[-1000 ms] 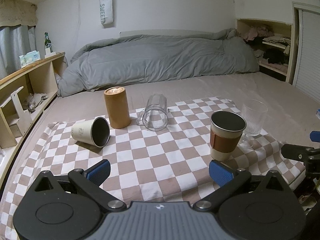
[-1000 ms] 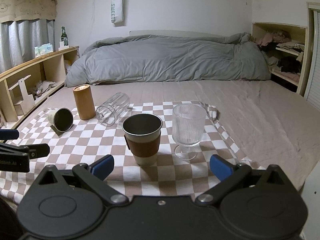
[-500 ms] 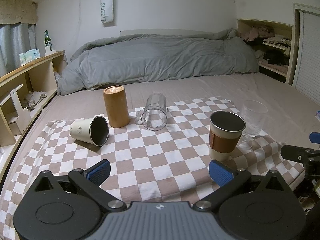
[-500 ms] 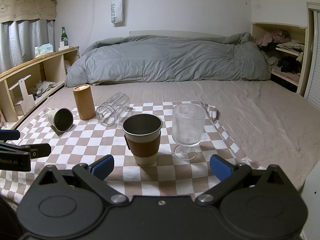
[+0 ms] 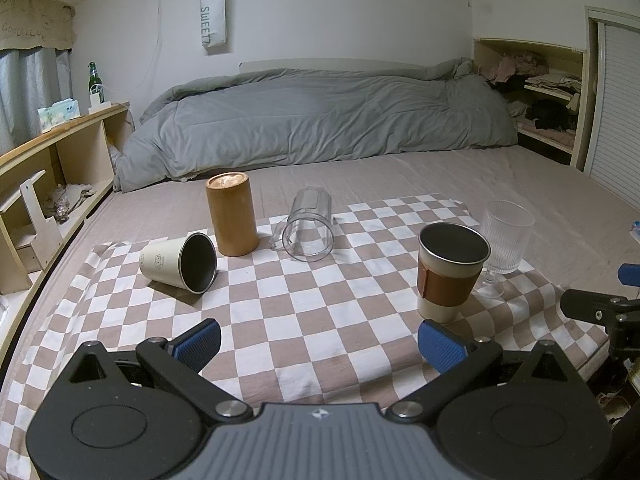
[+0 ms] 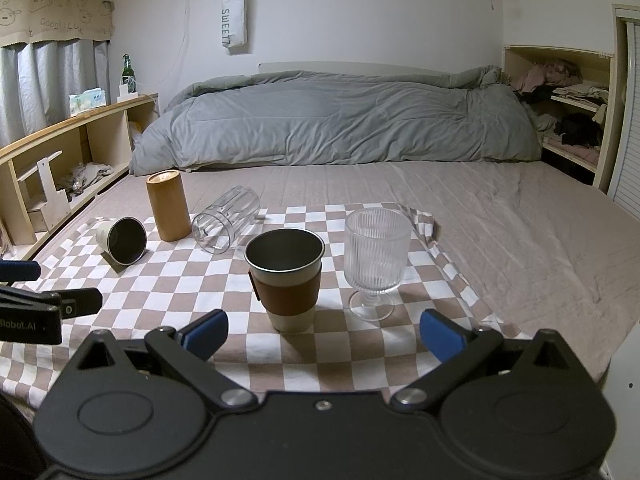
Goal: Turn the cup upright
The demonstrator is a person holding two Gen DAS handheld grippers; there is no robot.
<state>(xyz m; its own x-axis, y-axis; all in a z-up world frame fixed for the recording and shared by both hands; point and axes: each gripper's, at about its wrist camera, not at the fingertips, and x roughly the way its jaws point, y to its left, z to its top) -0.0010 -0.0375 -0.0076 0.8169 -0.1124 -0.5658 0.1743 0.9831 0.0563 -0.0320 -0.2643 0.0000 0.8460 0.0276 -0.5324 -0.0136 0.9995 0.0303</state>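
Cream cup (image 5: 178,262) tipped (near cloth (image 5: 280,320) edge).

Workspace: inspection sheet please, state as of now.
Surface: checked cloth on the bed sheet, far right corner bunched.
Job's things: cream cup and clear tumbler lie on their sides, mouths toward the cameras.
Clutter: sleeved cup and ribbed goblet upright; wooden cylinder upright.
Grippers: left claw open, empty; right claw open, empty; both short of the cups.
Cables: white cord hanging on the wall.
Surroundings: grey duvet, shelves, bottle, tote bag.
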